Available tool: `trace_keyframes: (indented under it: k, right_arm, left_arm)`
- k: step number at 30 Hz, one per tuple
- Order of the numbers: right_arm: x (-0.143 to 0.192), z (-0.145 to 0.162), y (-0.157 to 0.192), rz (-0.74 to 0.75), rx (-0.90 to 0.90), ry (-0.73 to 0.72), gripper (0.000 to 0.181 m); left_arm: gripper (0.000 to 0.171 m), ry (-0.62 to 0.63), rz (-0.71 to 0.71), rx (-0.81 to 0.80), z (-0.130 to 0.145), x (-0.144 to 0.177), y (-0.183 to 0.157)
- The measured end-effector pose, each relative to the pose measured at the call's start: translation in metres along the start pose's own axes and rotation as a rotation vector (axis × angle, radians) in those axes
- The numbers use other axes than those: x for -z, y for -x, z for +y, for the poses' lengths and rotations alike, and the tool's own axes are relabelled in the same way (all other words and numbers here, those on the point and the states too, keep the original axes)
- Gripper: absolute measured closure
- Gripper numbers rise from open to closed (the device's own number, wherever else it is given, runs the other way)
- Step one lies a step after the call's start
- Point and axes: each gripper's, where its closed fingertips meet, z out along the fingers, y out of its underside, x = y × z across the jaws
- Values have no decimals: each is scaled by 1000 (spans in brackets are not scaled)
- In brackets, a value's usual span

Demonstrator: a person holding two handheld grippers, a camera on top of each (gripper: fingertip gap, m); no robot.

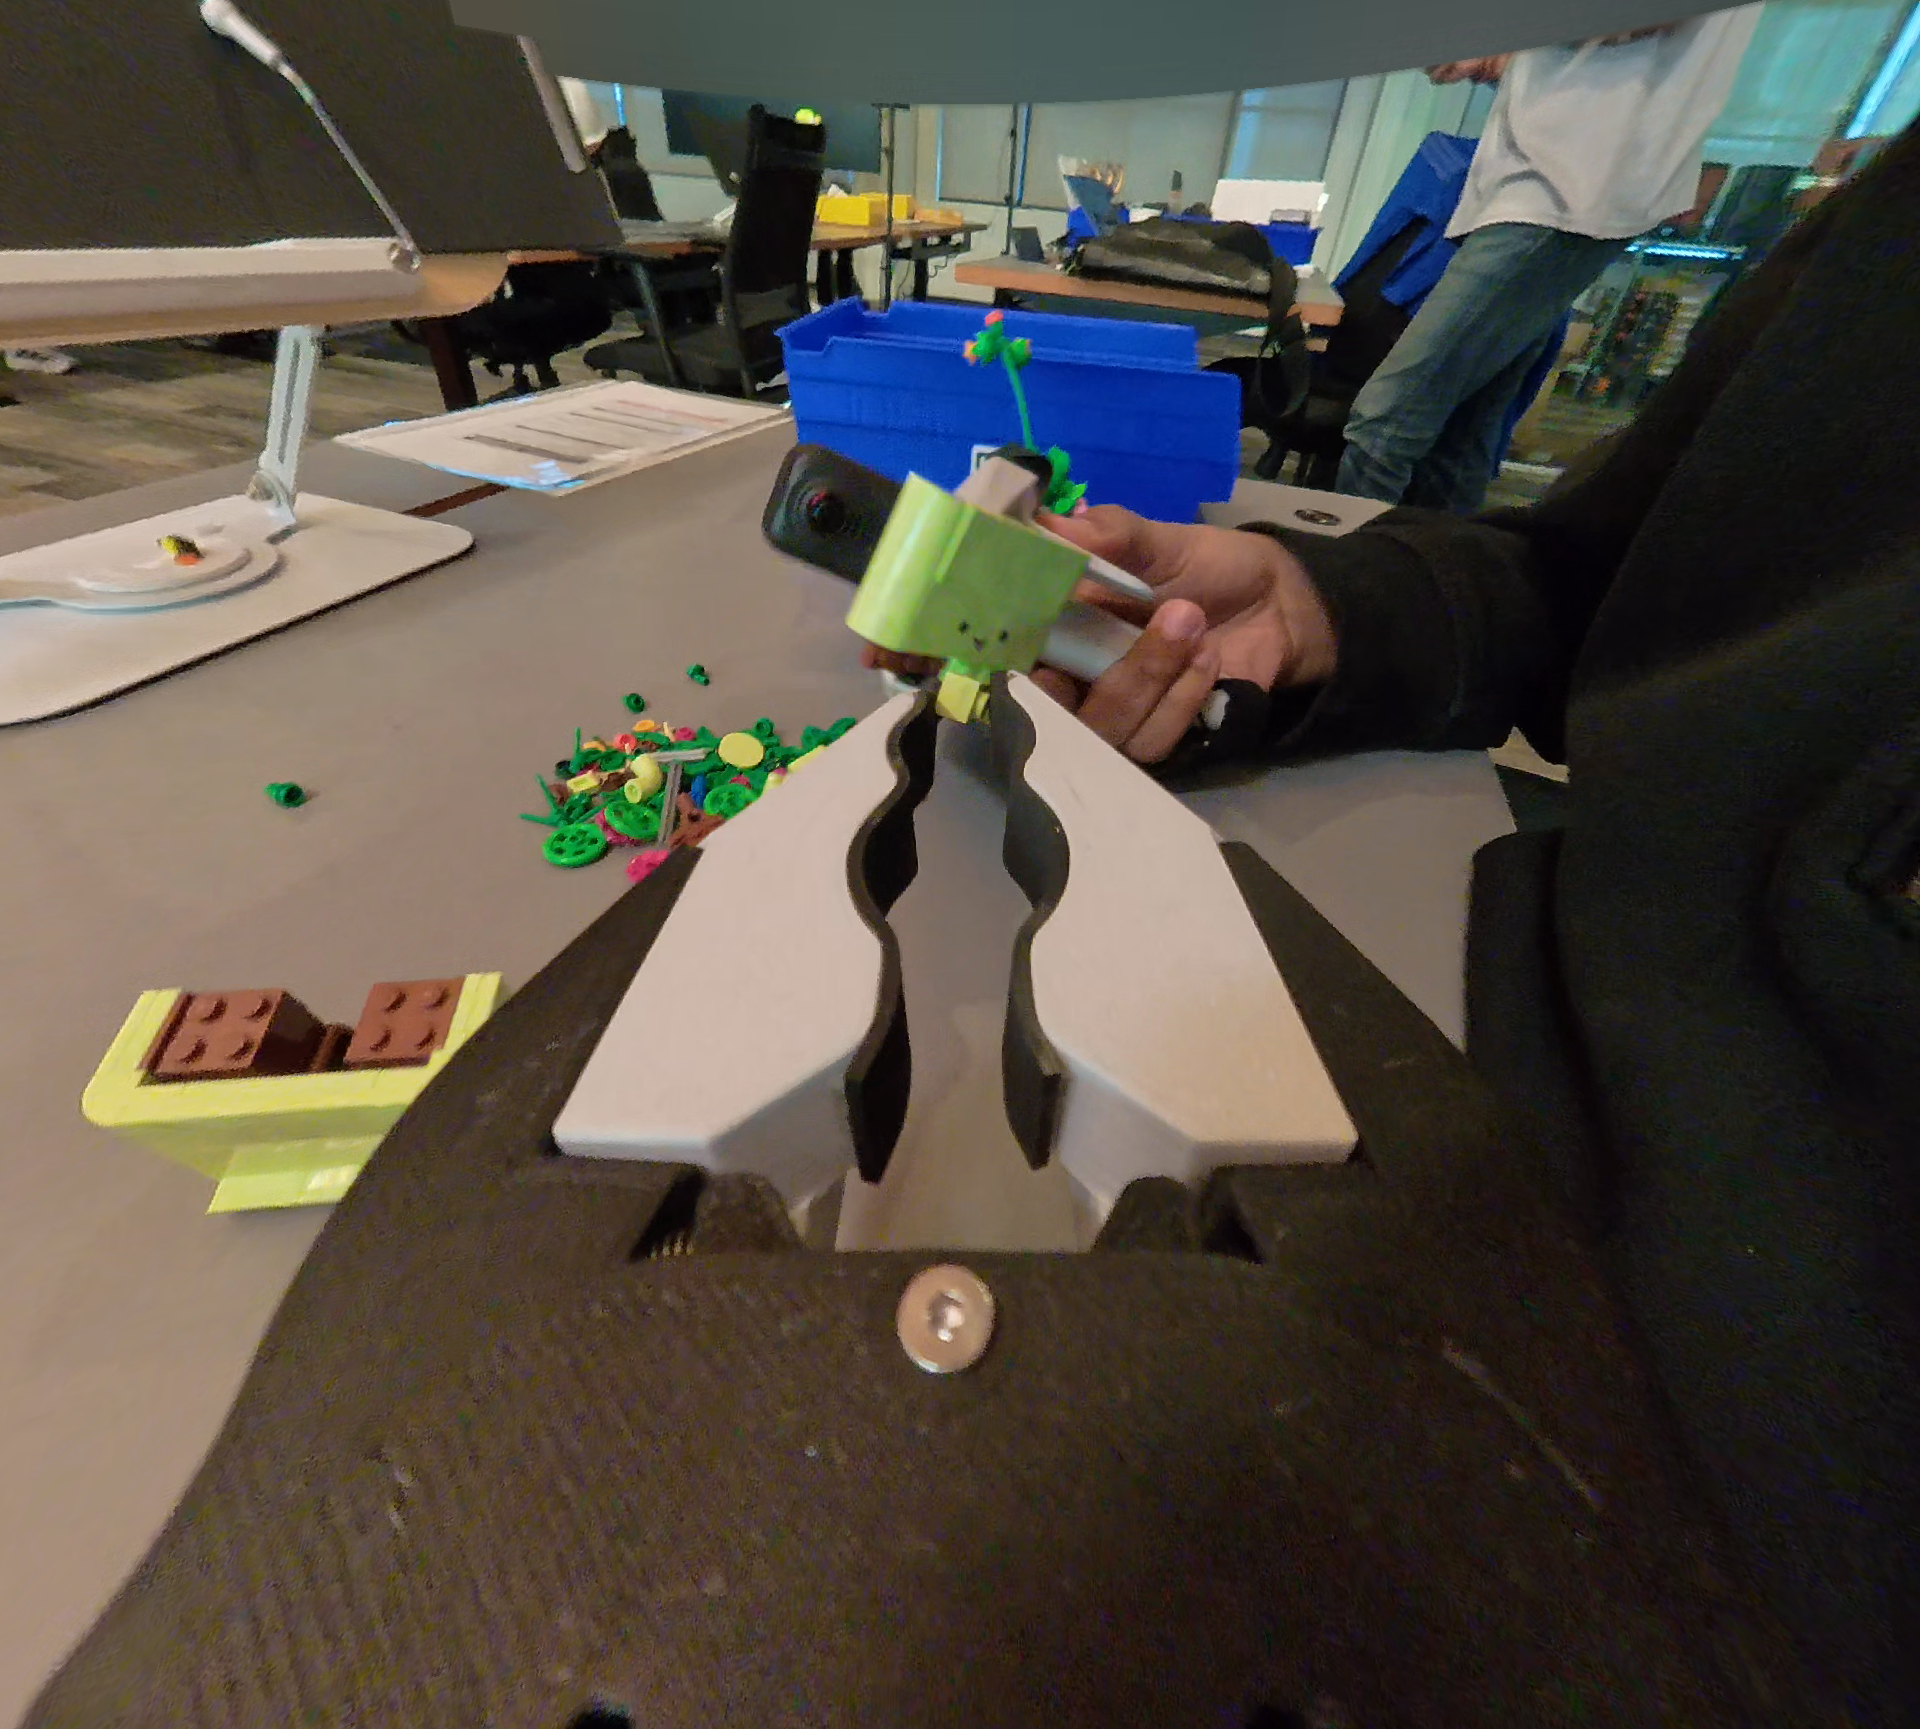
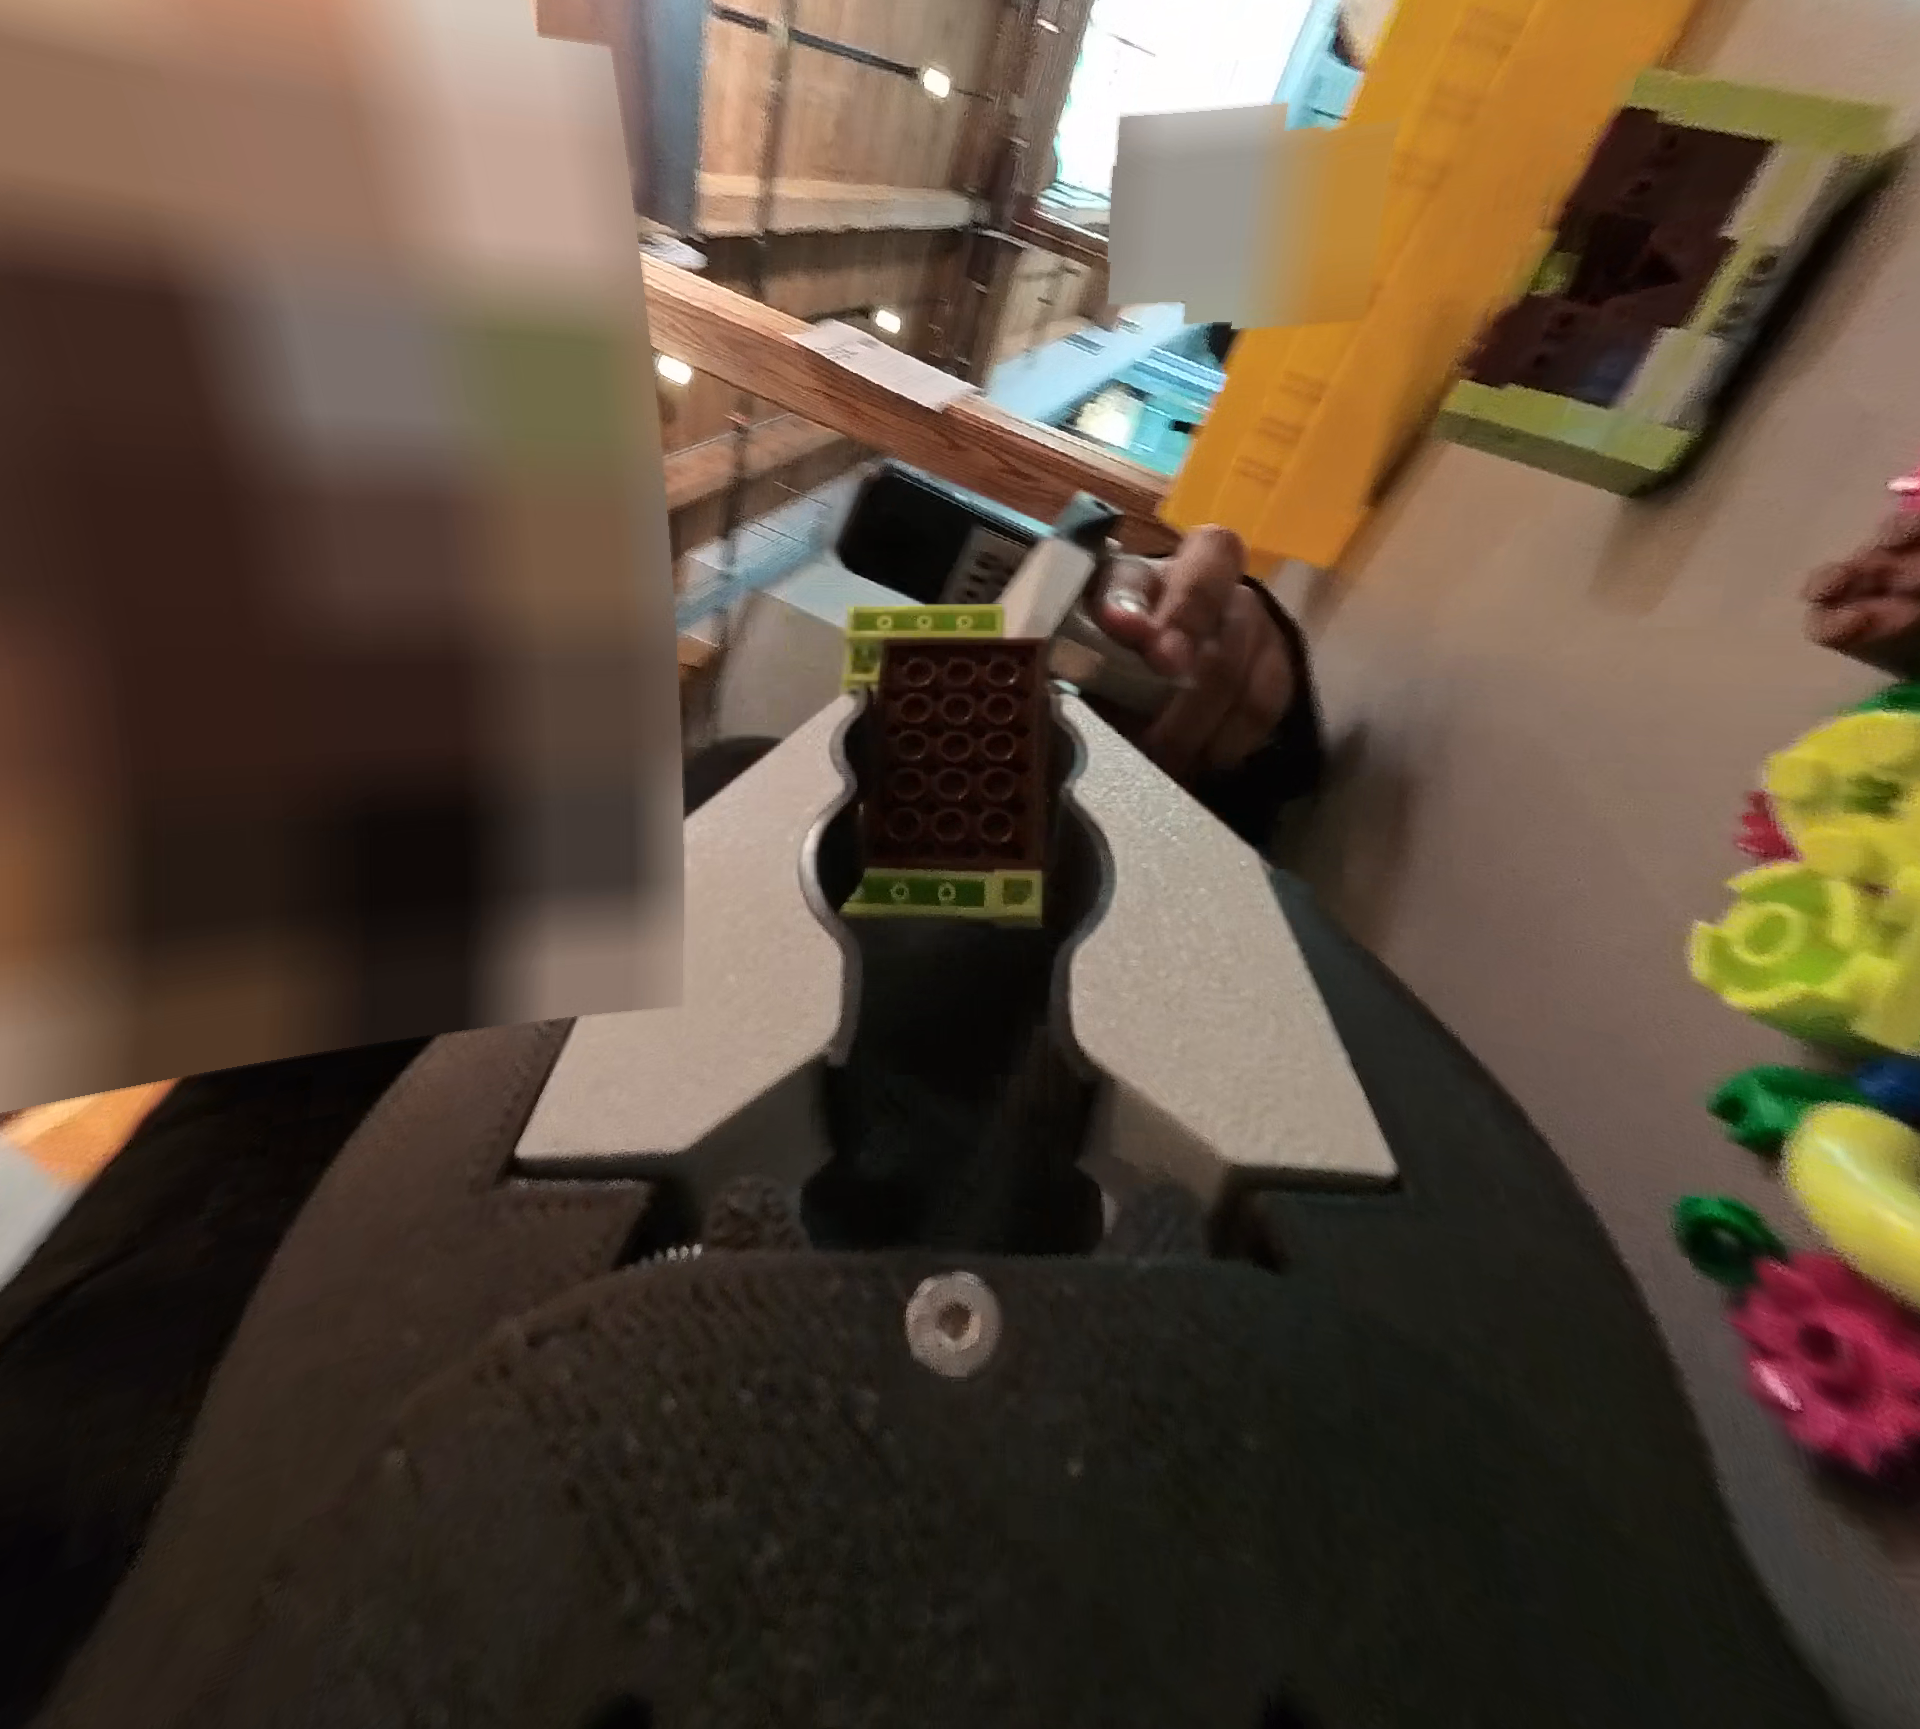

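My left gripper [image 1: 961,692] is nearly shut, and its tips pinch a small lime brick [image 1: 958,700] at the underside of a lime green brick pot [image 1: 966,578]. The pot has a small face and a green flower stem [image 1: 1013,391] rising from it. My right gripper [image 2: 961,723] is shut on this pot and holds it in the air above the table. Its view shows the pot's brown underside [image 2: 956,765] with lime edges. The right gripper's grey fingers [image 1: 1101,645] and the hand holding it show behind the pot in the left wrist view.
A second lime pot with brown bricks [image 1: 281,1056] stands at the near left of the grey table [image 1: 468,640]. A pile of small green, yellow and pink pieces [image 1: 665,786] lies in the middle. A blue bin [image 1: 1122,432], a white stand base [image 1: 156,578] and a paper sheet [image 1: 561,432] sit farther back.
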Motion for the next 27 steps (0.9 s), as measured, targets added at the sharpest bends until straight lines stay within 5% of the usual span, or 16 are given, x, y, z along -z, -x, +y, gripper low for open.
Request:
trace_keyframes:
  k: [1,6,13,16,19,24,27]
  right_arm:
    - [2,2,-6,65,38,23,151]
    - [20,9,-31,440,370,199,152]
    - [31,47,-91,922,895,685,150]
    - [26,49,-92,921,962,698,149]
    - [21,38,-81,881,980,605,124]
    - [-5,13,-19,589,976,251,145]
    - [-5,13,-11,513,910,219,149]
  left_arm:
    - [165,11,-19,10,1,1,5]
    - [166,-49,-117,168,-6,21,38]
    - [166,-131,-140,387,-8,27,57]
    - [166,-116,-122,369,-7,21,50]
    - [166,-88,-99,325,-4,14,41]
    - [166,-102,-20,236,-8,5,18]
    - [165,-92,2,192,-6,0,10]
